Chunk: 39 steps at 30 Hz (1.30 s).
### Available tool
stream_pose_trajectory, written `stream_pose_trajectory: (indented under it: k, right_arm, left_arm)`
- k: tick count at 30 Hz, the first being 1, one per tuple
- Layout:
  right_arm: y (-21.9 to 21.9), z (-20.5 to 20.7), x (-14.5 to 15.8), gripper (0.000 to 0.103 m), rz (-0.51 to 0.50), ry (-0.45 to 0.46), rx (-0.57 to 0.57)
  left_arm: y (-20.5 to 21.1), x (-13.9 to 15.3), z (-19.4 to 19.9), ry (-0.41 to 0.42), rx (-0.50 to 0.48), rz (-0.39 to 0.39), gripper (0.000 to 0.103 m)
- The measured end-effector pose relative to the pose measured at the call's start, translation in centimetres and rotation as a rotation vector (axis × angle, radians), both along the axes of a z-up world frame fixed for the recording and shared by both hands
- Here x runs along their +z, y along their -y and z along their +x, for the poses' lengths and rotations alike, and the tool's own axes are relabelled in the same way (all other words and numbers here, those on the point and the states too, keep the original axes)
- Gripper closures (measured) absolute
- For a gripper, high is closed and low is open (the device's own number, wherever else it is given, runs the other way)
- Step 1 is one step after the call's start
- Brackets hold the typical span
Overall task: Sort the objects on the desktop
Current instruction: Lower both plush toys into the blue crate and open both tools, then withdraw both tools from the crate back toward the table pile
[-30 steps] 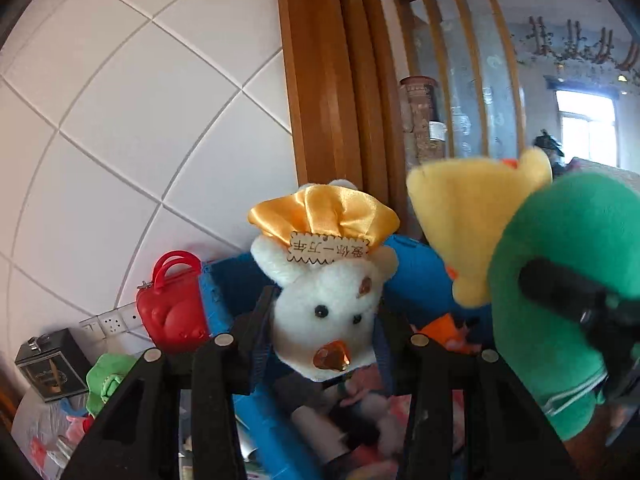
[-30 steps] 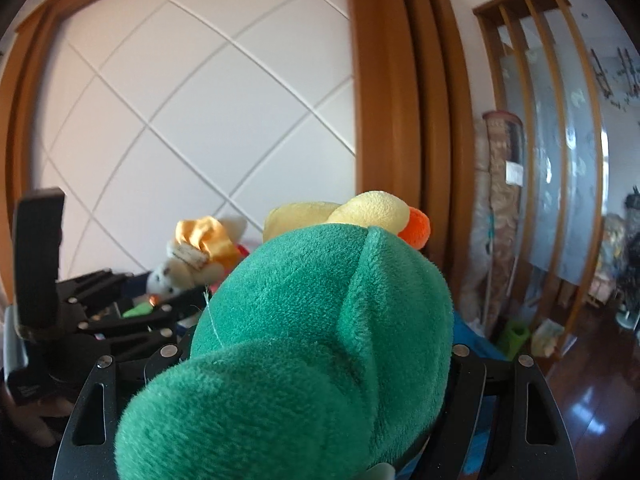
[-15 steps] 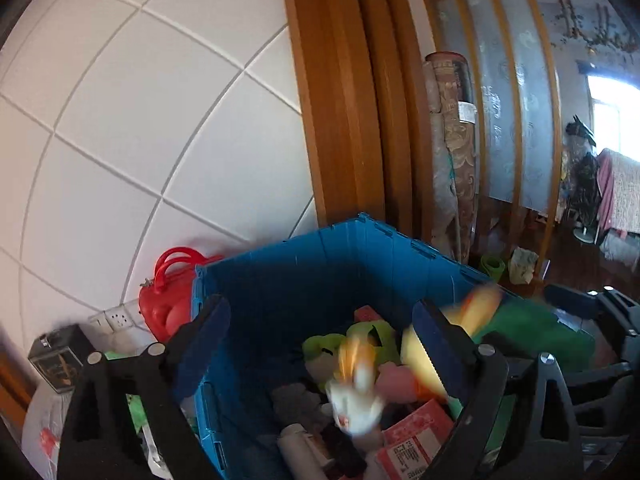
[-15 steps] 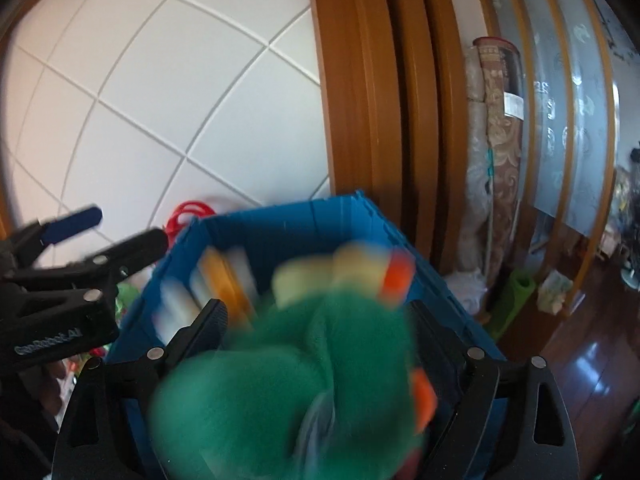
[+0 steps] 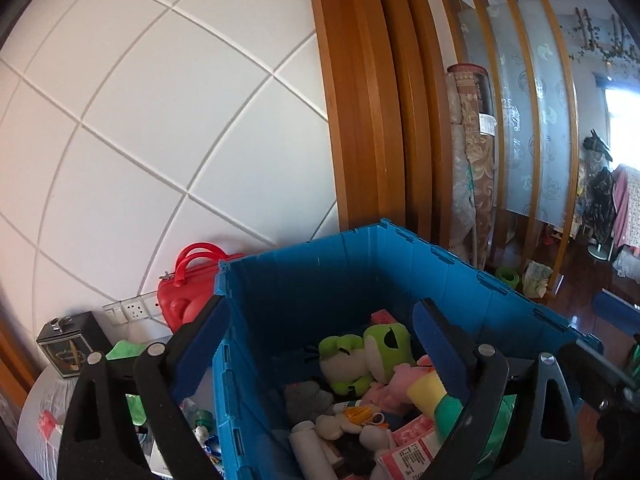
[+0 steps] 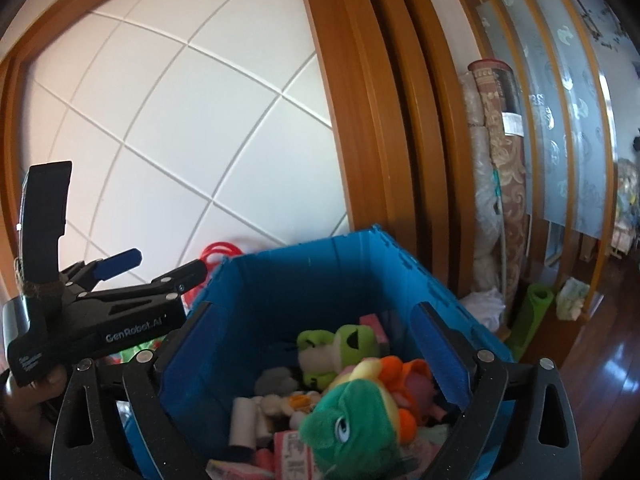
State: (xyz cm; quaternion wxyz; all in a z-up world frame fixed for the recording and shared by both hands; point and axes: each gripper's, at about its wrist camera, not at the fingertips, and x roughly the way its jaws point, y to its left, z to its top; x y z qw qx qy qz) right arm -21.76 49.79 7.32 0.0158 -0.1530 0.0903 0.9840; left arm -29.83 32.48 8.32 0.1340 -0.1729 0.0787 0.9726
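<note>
Both tools empty now: left tool (image 5: pixel 320 332) and right tool (image 6: pixel 312 336) spread wide above blue crate (image 6: pixel 304 276). 1 s ago each gripped plush toy. White bear with gold hat (image 5: pixel 352 424) and green plush with yellow-orange parts (image 6: pixel 352 412) now lie on toy pile inside crate, beside frog plush (image 5: pixel 368 350). 2 items sorted; red bag (image 5: pixel 184 292) and clutter on surface (image 5: pixel 40 412) left of crate likely next.

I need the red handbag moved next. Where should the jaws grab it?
Take the red handbag by its looped handles, coming from above: they arch up clear, while the blue crate hides its right side.
</note>
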Motion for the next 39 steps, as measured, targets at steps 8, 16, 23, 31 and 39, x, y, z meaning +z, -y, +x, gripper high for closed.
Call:
stream_pose_trajectory:
  k: [8,16,23,31,39]
  right_arm:
    - [1.0,2.1,-0.2,0.005,-0.001,-0.01,0.036]
    - [3.6,3.8,0.2,0.004,-0.002,-0.045,0.105]
    - [8.7,4.5,0.4,0.003,0.026,-0.044,0.189]
    - [17.0,4.4,-0.9,0.001,0.057,-0.026,0.308]
    - [28.0,1.7,-3.6,0.001,0.058,0.037,0.394]
  left_arm:
    - [2.1,0.5,2.4,-0.042,0.079,0.039,0.009]
    - [6.1,0.4,5.4,-0.114,0.199,0.036,0.009]
    - [11.7,-1.0,6.8,-0.077,0.282,0.047,0.009]
    - [23.9,-4.6,10.3,-0.068,0.418,0.031,0.009]
    - [40.8,-8.1,11.8,-0.017,0.554,-0.04,0.009]
